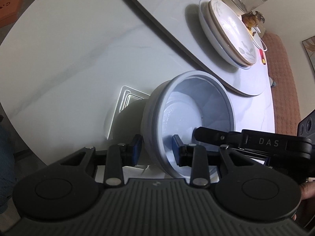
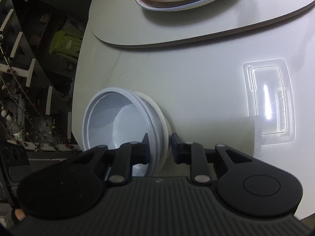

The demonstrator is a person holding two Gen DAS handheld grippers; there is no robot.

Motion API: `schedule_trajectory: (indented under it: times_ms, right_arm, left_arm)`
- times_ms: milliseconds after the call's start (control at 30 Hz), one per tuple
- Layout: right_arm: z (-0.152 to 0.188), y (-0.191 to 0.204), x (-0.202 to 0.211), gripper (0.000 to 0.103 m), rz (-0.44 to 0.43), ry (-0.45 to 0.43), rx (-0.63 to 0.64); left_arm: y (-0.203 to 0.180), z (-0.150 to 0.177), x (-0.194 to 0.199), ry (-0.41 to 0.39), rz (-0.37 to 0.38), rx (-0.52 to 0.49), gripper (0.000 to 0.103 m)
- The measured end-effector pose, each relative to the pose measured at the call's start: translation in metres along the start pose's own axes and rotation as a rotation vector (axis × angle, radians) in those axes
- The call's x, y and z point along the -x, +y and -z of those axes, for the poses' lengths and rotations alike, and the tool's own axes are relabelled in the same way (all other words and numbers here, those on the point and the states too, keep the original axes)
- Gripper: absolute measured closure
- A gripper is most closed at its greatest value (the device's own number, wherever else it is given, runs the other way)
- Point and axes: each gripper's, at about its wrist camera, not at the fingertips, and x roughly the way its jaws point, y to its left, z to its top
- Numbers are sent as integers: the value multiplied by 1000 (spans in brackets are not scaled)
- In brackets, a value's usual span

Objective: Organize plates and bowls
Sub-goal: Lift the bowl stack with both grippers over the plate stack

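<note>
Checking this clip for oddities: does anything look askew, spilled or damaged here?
Nothing spilled or broken. The nested bowls sit slightly unevenly, rims not flush, with the left hand-held gripper and right hand-held gripper each straddling their wall. The plate stack looks tidy.

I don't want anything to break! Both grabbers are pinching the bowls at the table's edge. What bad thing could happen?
1. The left hand-held gripper and right hand-held gripper each straddle only the rim of the nested bowls, with gaps showing; the bowls might slip.
2. The bowls are near the table edge, so a slip could send them to the floor.
3. Nested bowls may separate if tilted.
</note>
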Motion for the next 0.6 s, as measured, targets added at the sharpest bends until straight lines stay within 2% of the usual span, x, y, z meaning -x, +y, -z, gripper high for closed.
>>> schedule_trajectory:
  times_ms: [200,600]
  right_arm:
    - [5,-8,24,78,8,-22,-13]
    - [16,-17,98,78,48,-78,-8]
  left_arm:
    - [-28,9,7,6,5,-28,65]
    - [-97,33,36,21,39,-90,65]
